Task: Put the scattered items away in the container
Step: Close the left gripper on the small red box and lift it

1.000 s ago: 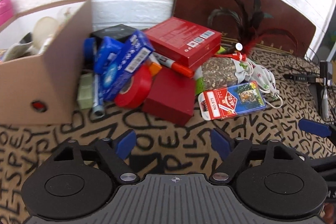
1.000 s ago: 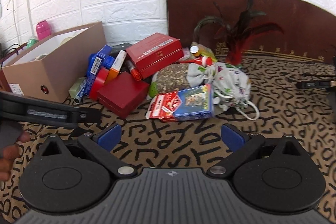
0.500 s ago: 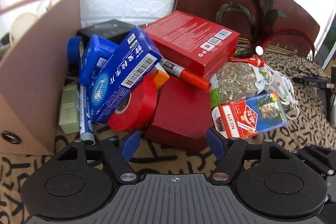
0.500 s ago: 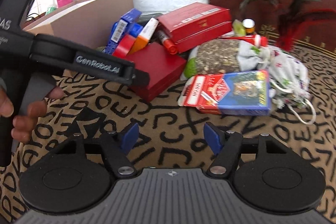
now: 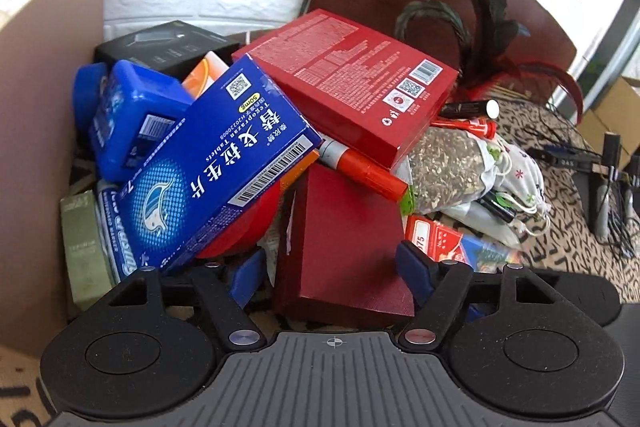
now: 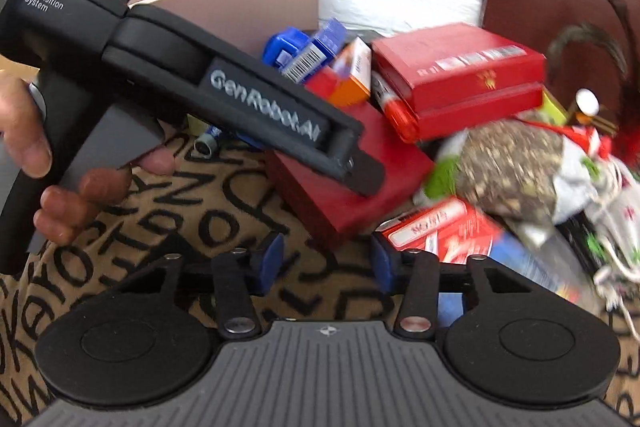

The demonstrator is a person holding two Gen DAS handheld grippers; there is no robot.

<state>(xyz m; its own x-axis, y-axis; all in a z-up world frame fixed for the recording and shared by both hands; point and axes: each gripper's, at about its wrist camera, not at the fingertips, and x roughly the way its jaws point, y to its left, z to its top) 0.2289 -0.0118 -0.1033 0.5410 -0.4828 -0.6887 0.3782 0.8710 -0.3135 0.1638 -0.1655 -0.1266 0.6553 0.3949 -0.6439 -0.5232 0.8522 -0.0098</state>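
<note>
Left wrist view: left claw spread wide, its pads flanking the dark red box but not pressing it; released. The box lies flat on the patterned cloth, dead ahead, long axis running away from the claw. The cardboard container stands just left of the pile.

Right wrist view: right claw is closing on nothing, only cloth between the pads. The card pack lies ahead, slightly right, long axis crosswise. The near corner of the same red box sits just beyond. Left claw is nearer the box.
</note>
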